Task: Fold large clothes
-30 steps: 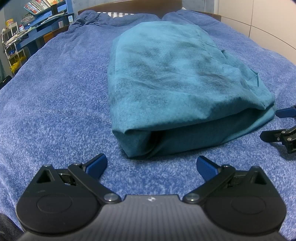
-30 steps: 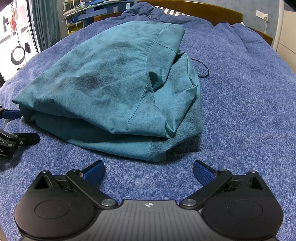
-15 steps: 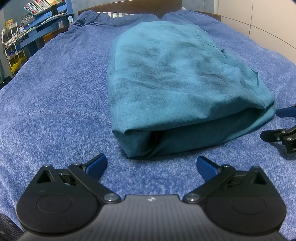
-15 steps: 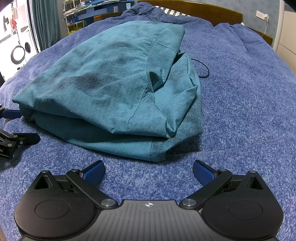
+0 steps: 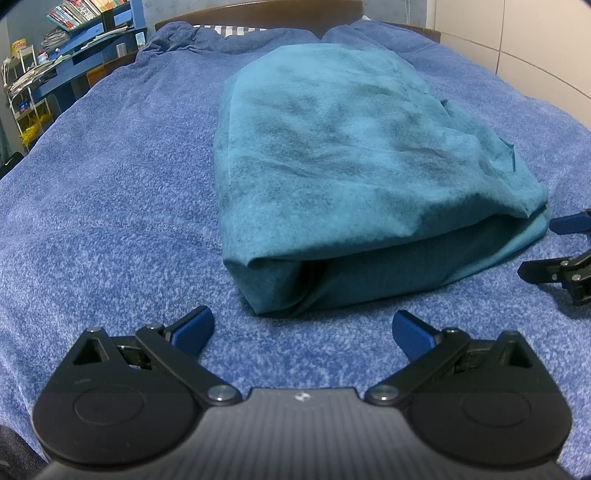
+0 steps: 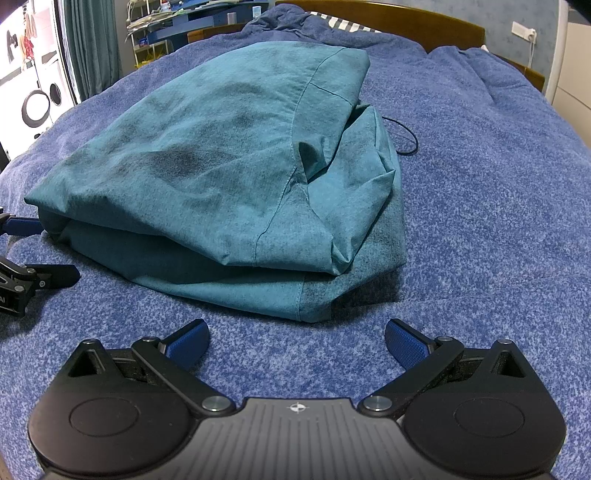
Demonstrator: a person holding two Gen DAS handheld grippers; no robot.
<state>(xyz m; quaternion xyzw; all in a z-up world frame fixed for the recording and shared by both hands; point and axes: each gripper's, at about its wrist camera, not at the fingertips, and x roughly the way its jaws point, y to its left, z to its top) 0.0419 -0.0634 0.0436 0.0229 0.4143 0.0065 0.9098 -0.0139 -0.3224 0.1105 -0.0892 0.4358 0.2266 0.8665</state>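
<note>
Bedroom, blue fleecy bedspread covers the bed; it's the work surface. Nearest in each wrist view: left gripper and right gripper, both with jaws spread wide, holding nothing, low over the bedspread and just short of the cloth.

Teal garment lies mid-bed in a folded, layered bundle, near edge facing both grippers. Each gripper's tip shows at the margin of the other's view, beside the bundle's near corners.

Risks, my read:
- Near edge gapes, several layers stacked. Jaws could pinch only the top layer, so the lift peels the fold open instead of carrying the whole bundle.
- Right corner is bunched and thicker than the left; uneven bite would skew the next fold.
- Low approach could catch bedspread pile along with the cloth and drag the cover.
- Thin black cord beside the far right of the bundle; touching or not, can't tell. It could snag if the garment is folded that way.

Farther back: wooden headboard, cluttered shelves, wall socket.

Writing: book spines and a yellow packet on the shelves, too small to read. Small crosshair mark on each gripper body, no legible brand.
</note>
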